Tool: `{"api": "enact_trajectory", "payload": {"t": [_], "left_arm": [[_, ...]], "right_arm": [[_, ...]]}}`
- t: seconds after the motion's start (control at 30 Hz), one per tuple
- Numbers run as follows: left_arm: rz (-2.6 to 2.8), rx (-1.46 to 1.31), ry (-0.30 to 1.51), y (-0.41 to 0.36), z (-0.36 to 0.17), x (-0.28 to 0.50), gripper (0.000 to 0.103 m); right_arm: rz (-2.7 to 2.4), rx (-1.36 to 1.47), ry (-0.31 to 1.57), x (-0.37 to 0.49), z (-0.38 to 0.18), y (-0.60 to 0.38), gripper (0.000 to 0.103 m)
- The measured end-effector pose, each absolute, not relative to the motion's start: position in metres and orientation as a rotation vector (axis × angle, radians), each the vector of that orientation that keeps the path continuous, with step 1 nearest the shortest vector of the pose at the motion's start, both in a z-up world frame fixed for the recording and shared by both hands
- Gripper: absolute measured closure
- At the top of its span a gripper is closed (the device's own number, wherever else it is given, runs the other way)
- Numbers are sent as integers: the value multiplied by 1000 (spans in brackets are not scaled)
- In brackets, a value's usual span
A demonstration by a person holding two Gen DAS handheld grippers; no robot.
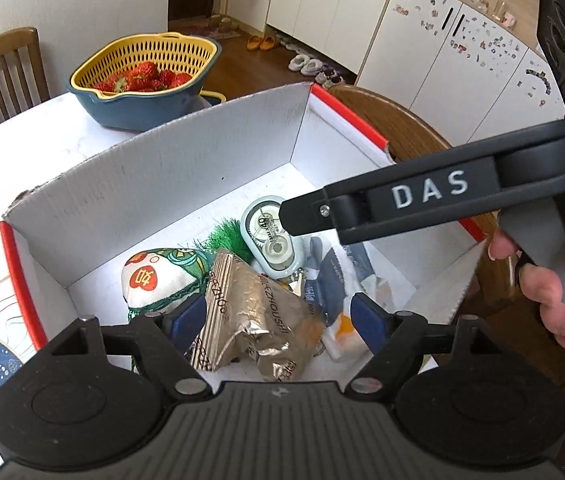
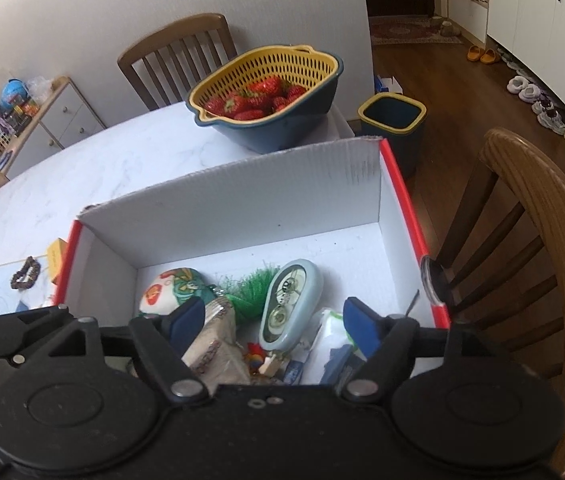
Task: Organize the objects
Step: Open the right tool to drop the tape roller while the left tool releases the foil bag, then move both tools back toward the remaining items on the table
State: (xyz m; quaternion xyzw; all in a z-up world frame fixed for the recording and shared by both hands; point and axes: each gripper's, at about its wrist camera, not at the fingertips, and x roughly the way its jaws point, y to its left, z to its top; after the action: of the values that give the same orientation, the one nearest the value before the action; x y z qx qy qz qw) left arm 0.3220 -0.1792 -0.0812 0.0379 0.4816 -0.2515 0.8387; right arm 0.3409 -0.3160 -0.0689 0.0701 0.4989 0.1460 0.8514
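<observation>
- Left wrist view: the left gripper (image 1: 278, 312) hangs over the open box (image 1: 186, 168) on the desk (image 1: 54, 120), jaws spread wide, nothing between the blue pads (image 1: 366, 314).
- Straight below the gap lies the crumpled foil packet (image 1: 254, 312), long axis running away from the camera and slightly leftward, so it already sits roughly in line with the jaws.
- The pouch (image 1: 154, 280) lies left of it, the green tuft (image 1: 228, 238) behind, the tape dispenser (image 1: 268, 236) farther back and right.
- The right gripper (image 1: 382, 200) crosses in from the right above the dispenser, a hand (image 1: 542, 280) on its handle.
- Right wrist view: the right gripper (image 2: 274, 320) also stands wide and empty over the box (image 2: 242, 208).
- The dispenser (image 2: 290, 304) sits dead centre between its jaws, long axis pointing away and leaning right; this gripper looks nearer to it.
- The wrapper (image 2: 334, 328) lies by the right pad; a bracelet (image 2: 26, 274) is out on the desk (image 2: 122, 152), not boxed yet.
- The strawberry colander (image 2: 266, 92) stands behind the box.
</observation>
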Motion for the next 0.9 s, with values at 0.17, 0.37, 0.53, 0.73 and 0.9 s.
{"api": "enact_trajectory", "payload": {"t": [0.17,0.37,0.53,0.73,0.9], "left_arm": [[-521,66,988,-174,-71,311,24],[-519,52,951,-160,-56,294,24],[-511,30,912,-140,-45,280,24],[-502,-7,876,-112,-34,264,22],[-510,-43,844,-82,-27,250,9]], "right_arm": [[326,155,1020,329,-56,-317,23],[351,161,972,311,-40,-318,19],[380,170,931,295,-26,-315,15],[390,184,907,278,-15,-306,10],[400,191,893,262,-7,-290,8]]}}
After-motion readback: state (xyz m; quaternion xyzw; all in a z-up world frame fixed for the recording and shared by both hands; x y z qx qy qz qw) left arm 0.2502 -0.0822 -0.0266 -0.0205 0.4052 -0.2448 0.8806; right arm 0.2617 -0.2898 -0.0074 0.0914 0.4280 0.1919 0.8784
